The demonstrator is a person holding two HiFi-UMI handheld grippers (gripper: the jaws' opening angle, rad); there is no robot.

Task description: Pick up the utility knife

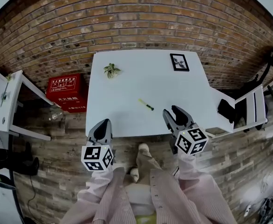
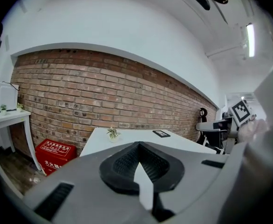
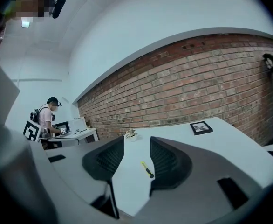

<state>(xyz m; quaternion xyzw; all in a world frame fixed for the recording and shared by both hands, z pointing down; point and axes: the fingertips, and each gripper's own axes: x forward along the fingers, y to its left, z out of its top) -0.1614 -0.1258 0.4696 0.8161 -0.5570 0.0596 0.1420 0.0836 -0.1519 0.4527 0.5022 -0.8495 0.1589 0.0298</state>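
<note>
The utility knife [image 1: 146, 104], slim and yellow-green with a black end, lies alone on the white table [image 1: 127, 87], a little right of its middle. My right gripper [image 1: 178, 118] hovers open over the table's near edge, just short of the knife and slightly right of it. In the right gripper view the knife [image 3: 147, 170] shows on the tabletop through the gap of the right gripper [image 3: 136, 146]. My left gripper [image 1: 100, 130] hangs at the near left edge, shut and empty. In the left gripper view the left gripper [image 2: 139, 146] has its tips together and the knife is hidden.
A small potted plant [image 1: 111, 70] and a black picture frame [image 1: 179, 62] stand near the table's far edge by the brick wall. A red box [image 1: 67, 93] sits on the floor at left, beside a white side table [image 1: 6, 101]. A white chair [image 1: 248, 107] stands at right.
</note>
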